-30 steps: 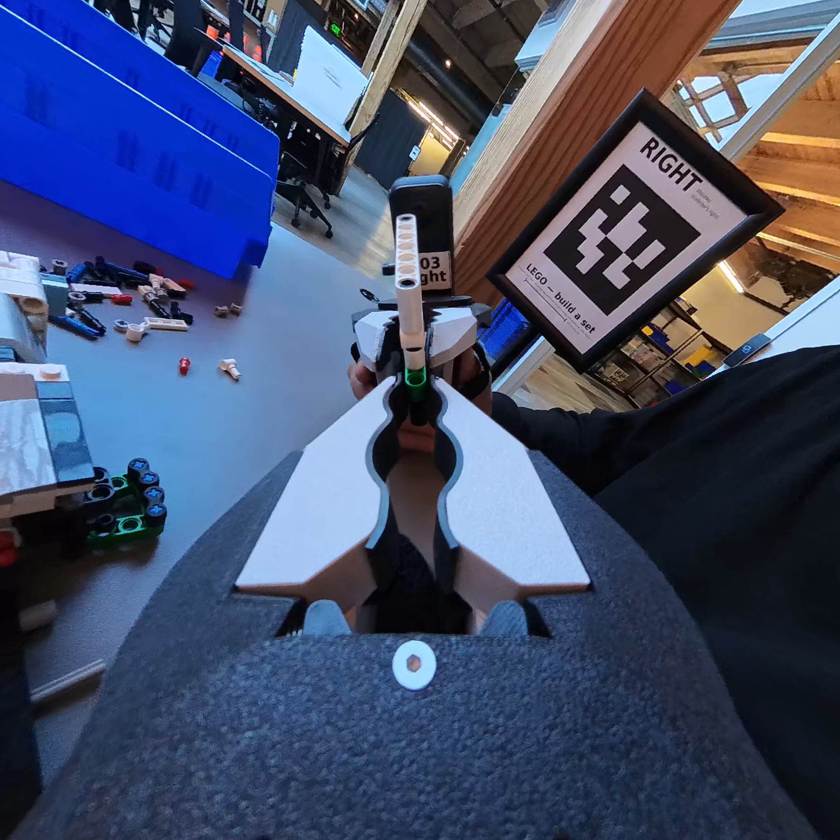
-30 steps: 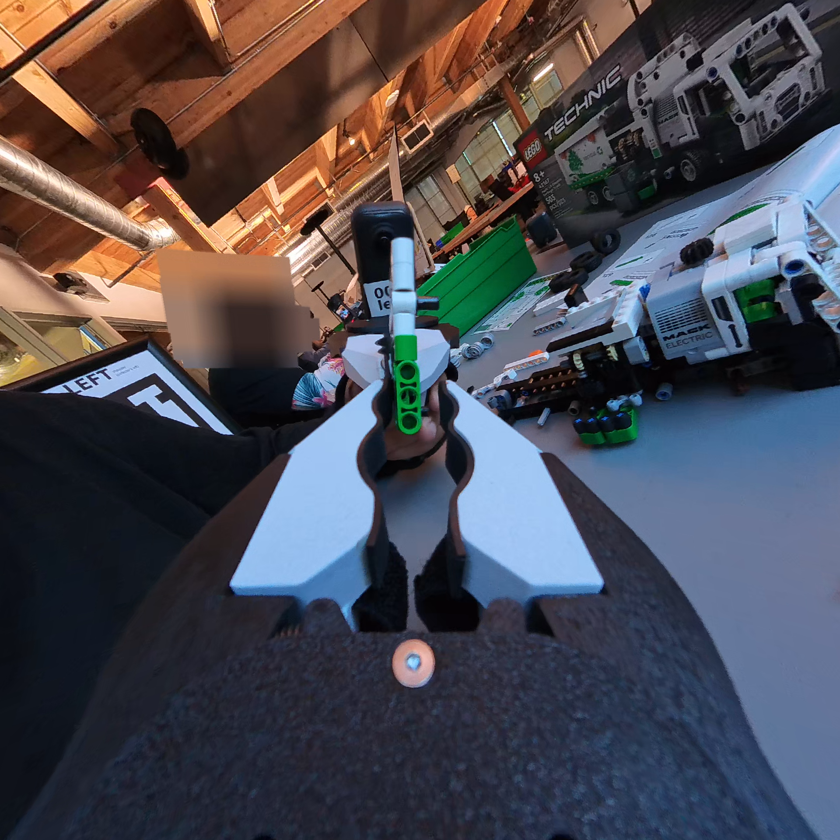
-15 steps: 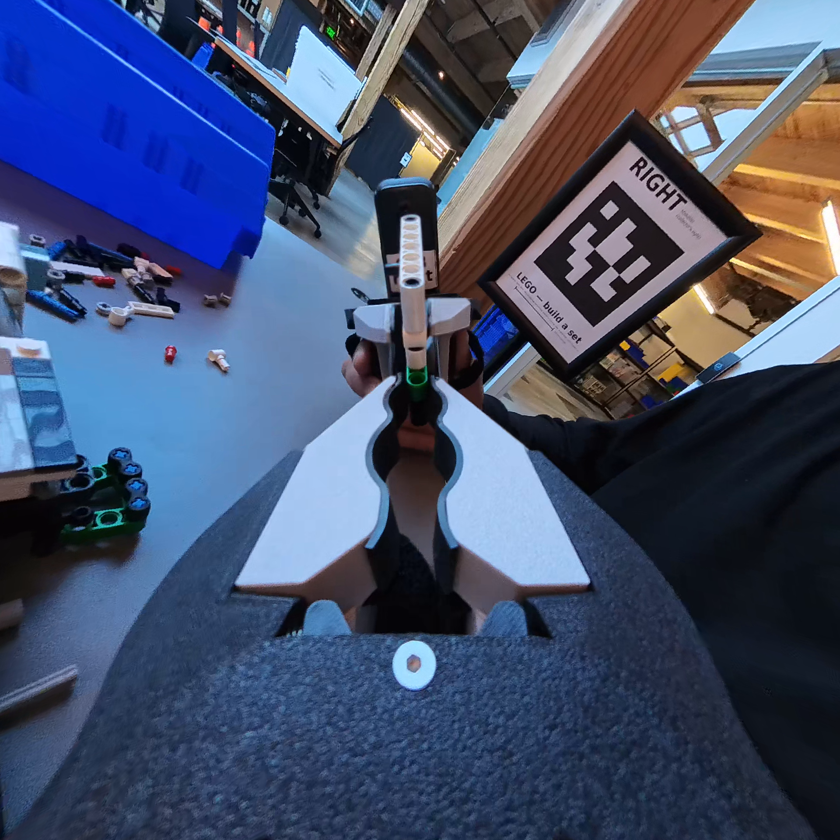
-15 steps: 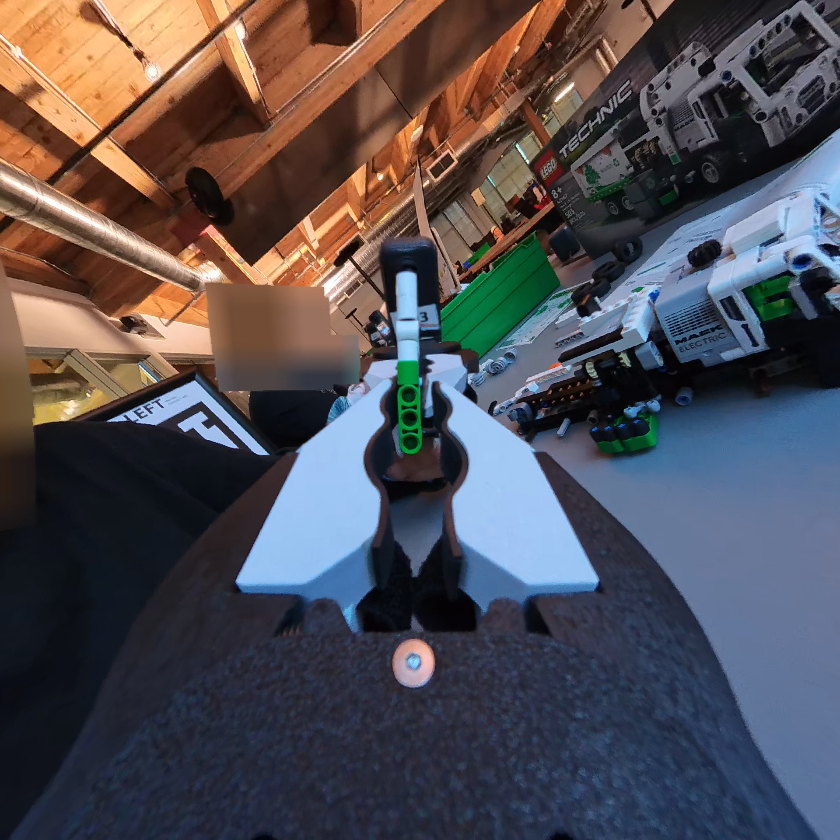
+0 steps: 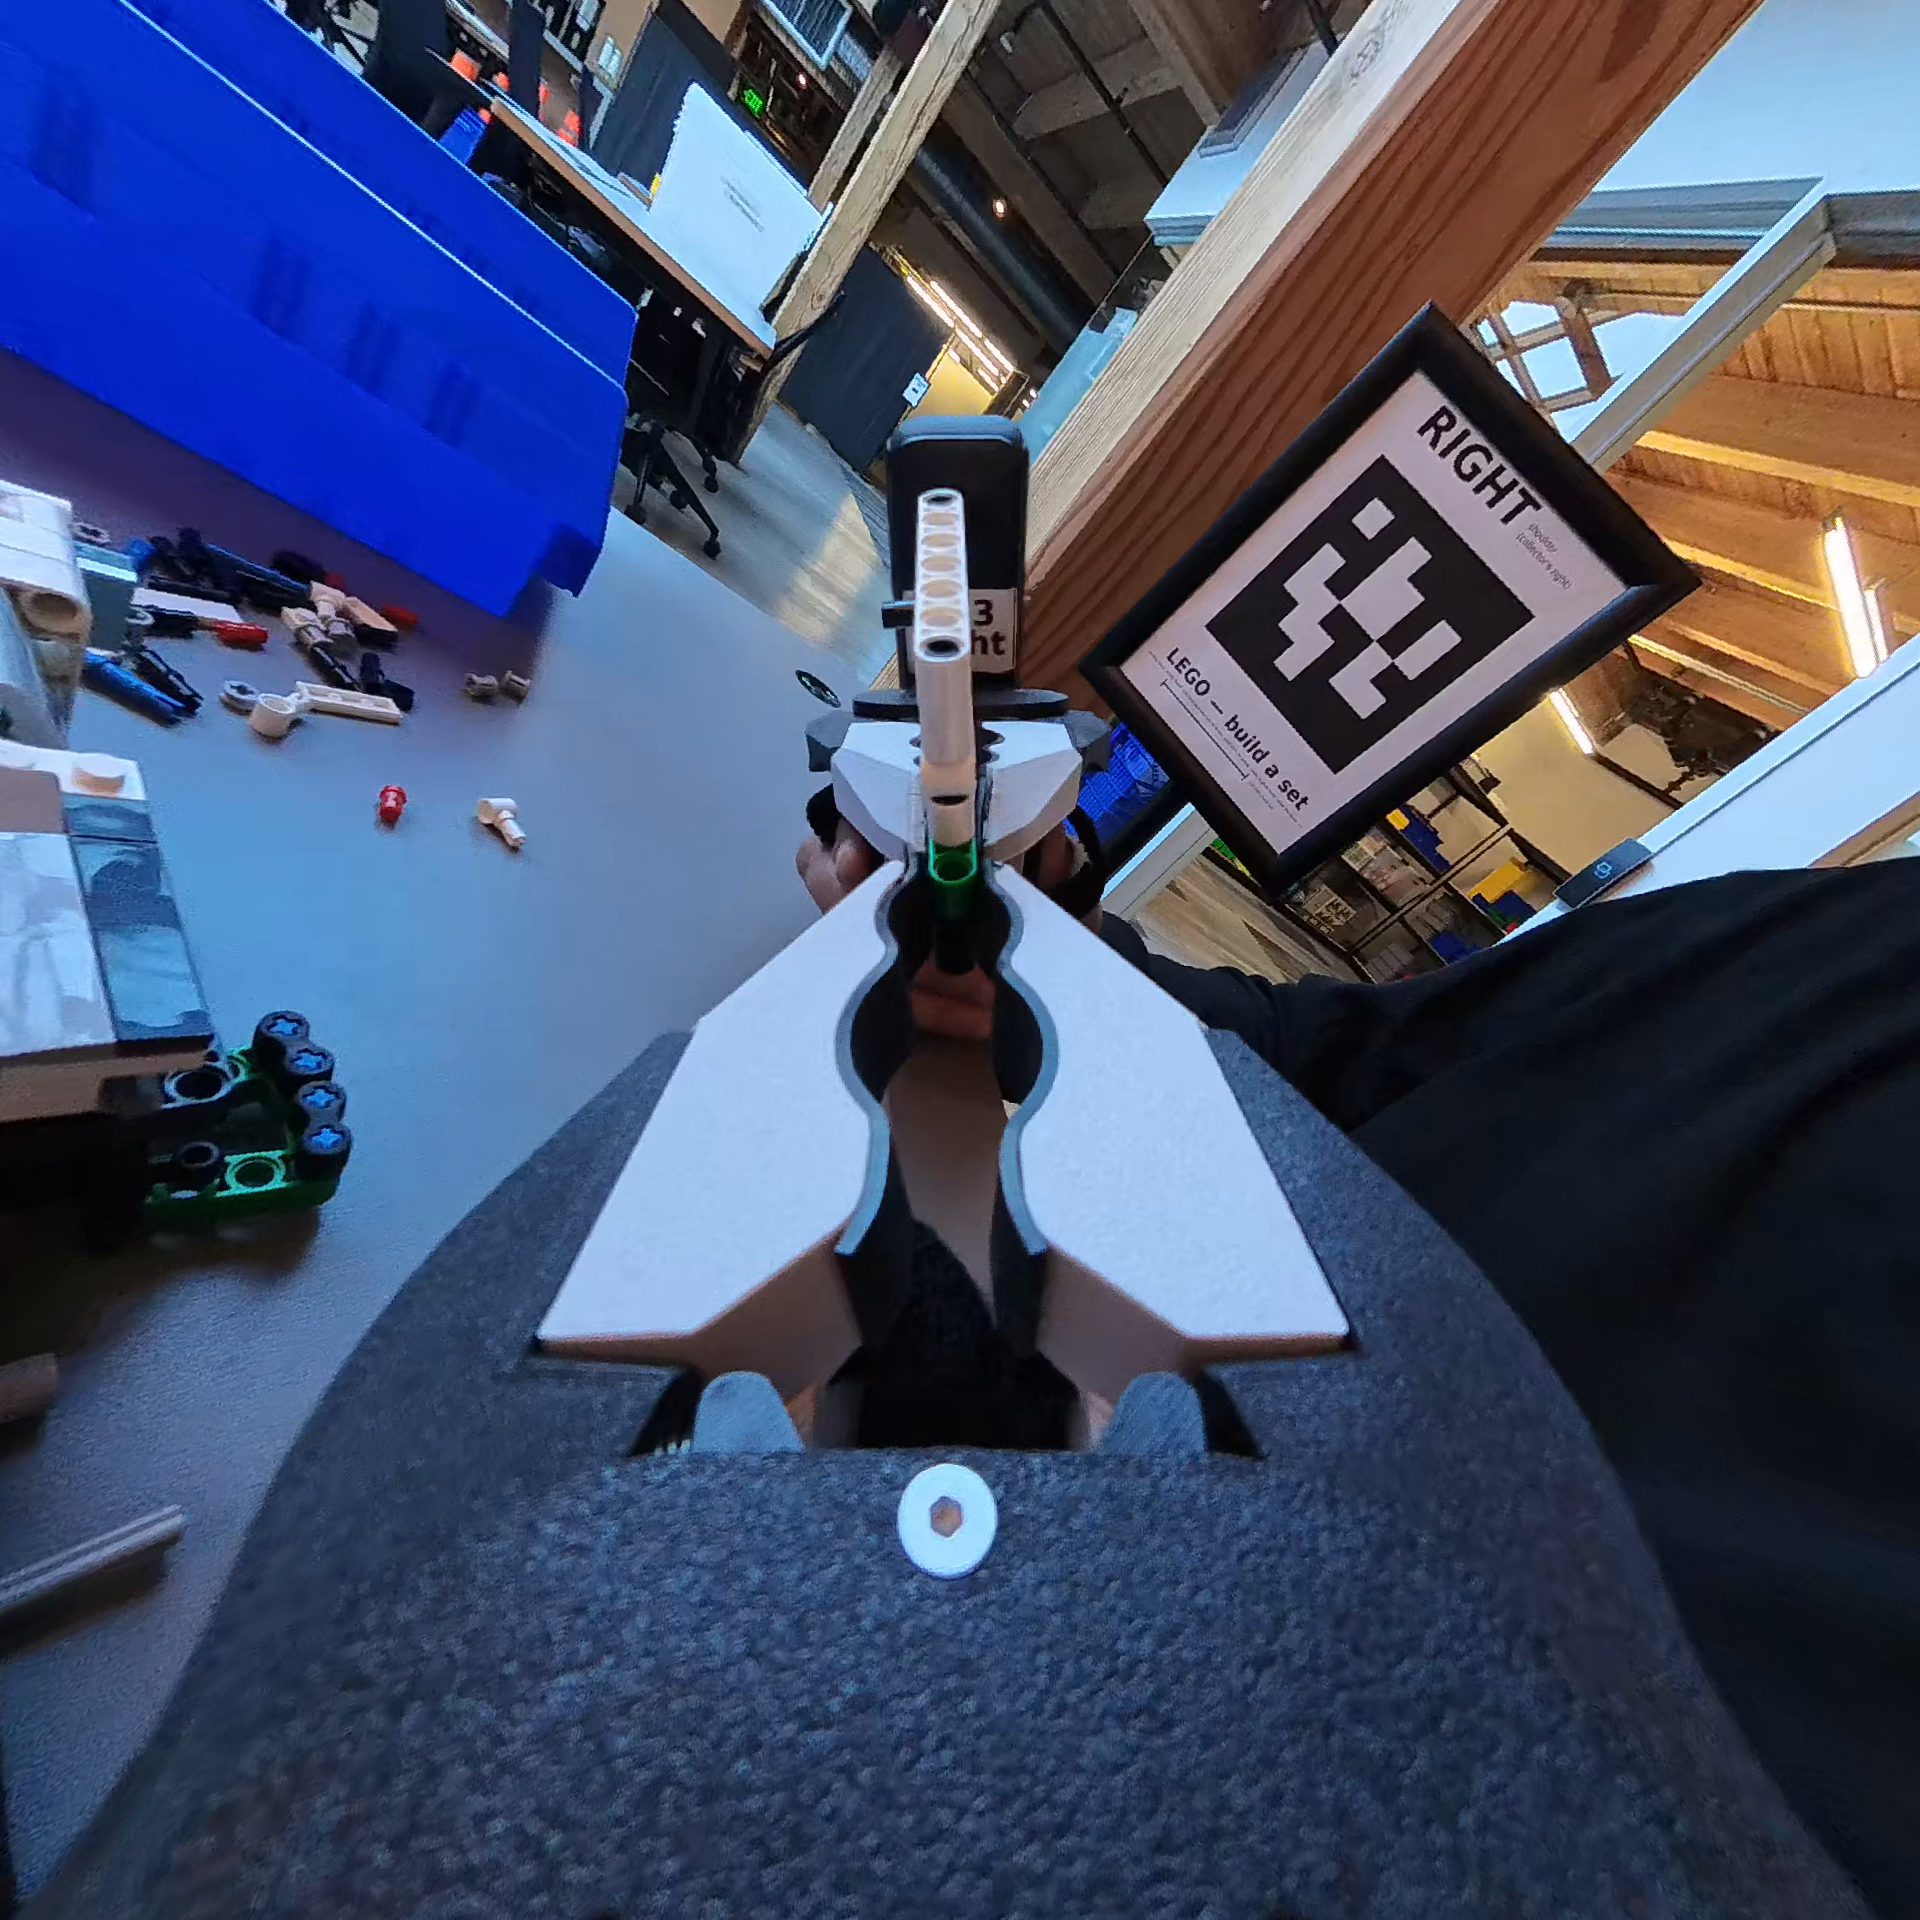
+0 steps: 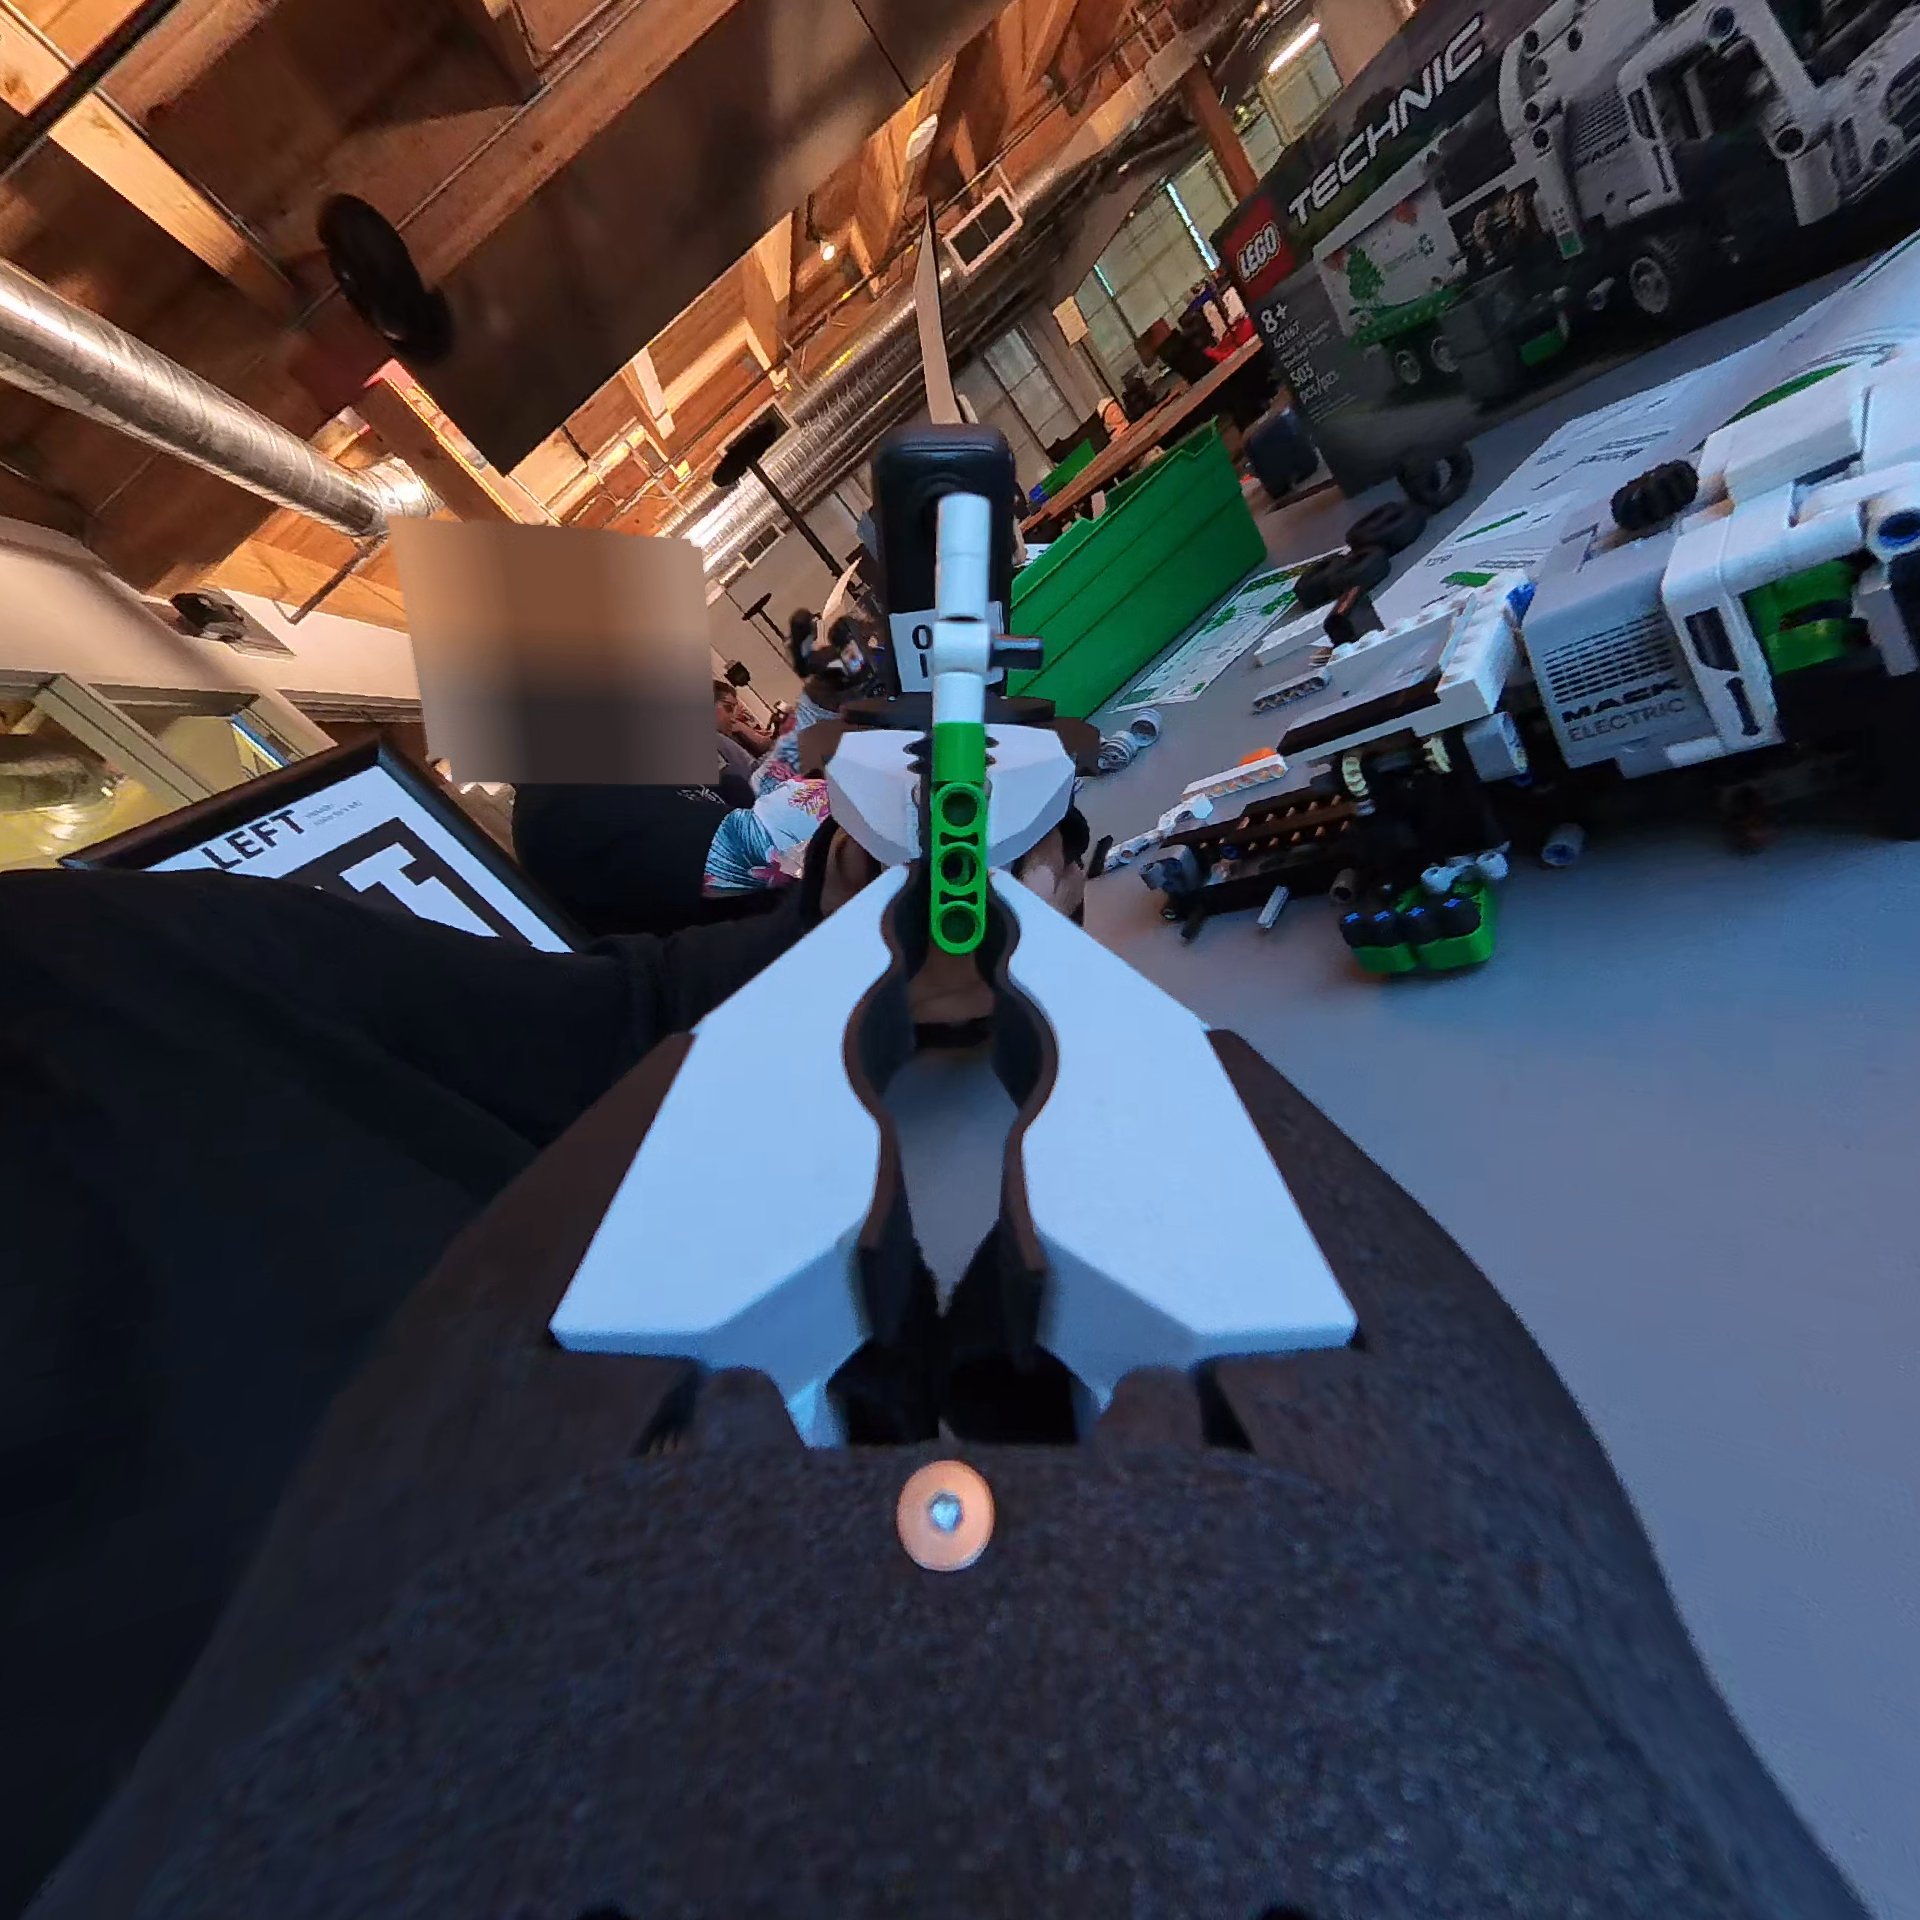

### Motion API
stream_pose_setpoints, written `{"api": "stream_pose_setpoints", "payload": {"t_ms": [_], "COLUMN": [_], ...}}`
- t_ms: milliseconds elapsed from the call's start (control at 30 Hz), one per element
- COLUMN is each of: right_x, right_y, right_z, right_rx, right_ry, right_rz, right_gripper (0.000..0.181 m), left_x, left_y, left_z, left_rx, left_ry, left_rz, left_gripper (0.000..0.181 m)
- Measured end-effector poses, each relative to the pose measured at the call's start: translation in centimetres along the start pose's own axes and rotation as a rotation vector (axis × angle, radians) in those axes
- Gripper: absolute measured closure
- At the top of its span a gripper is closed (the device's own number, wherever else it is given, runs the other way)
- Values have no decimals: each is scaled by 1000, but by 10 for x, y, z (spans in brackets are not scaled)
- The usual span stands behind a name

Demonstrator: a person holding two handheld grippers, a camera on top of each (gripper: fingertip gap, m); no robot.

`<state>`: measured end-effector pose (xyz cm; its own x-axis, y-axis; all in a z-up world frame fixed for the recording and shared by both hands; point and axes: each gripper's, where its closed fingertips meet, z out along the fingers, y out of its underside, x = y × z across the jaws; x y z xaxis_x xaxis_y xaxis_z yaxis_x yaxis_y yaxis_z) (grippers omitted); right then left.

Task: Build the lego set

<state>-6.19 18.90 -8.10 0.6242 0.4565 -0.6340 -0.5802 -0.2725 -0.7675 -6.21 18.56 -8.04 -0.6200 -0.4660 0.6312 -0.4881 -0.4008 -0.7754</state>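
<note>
A slim assembly of a white beam (image 5: 940,623) on a green beam (image 6: 958,862) is held upright in the air between my two grippers, which face each other. In the left wrist view my left gripper (image 5: 951,899) is shut on its green lower end (image 5: 951,868), and the right gripper (image 5: 951,779) grips it from the far side. In the right wrist view my right gripper (image 6: 956,904) is shut on the green beam, with the left gripper (image 6: 951,790) behind it. A black pin (image 6: 1013,655) sticks out sideways from the white part (image 6: 961,582).
A part-built white truck model (image 6: 1662,644) stands on the grey table (image 6: 1558,1143), with the set's box (image 6: 1558,187) behind. A green-and-black sub-assembly (image 5: 249,1132) lies near it. Loose parts (image 5: 312,665) lie before a blue bin (image 5: 260,312). A framed sign (image 5: 1371,623) stands at the right. My left and right fingertips are right by each other.
Both grippers have swayed and tilted a little together in the air. The white and green assembly stays gripped between them.
</note>
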Motion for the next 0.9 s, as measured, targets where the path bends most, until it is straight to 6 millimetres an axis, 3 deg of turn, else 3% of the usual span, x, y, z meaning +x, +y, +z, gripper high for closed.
{"api": "stream_pose_setpoints", "payload": {"t_ms": [333,600,767,900], "right_x": [-2,3,-2,-2], "right_y": [-11,-9,-8,-5], "right_z": [-8,-8,-10,-9], "right_rx": [70,47,38,21], "right_ry": [-45,-22,-70,-58], "right_rz": [37,58,76,55], "right_gripper": [170,176,167,170], "left_x": [-1,-3,-1,0], "left_y": [2,5,-3,-5], "left_z": [-1,1,-3,-5], "left_rx": [-16,-40,0,5], "left_ry": [0,-22,-2,12], "left_rz": [18,36,13,5], "left_gripper": [176,175,176,176]}}
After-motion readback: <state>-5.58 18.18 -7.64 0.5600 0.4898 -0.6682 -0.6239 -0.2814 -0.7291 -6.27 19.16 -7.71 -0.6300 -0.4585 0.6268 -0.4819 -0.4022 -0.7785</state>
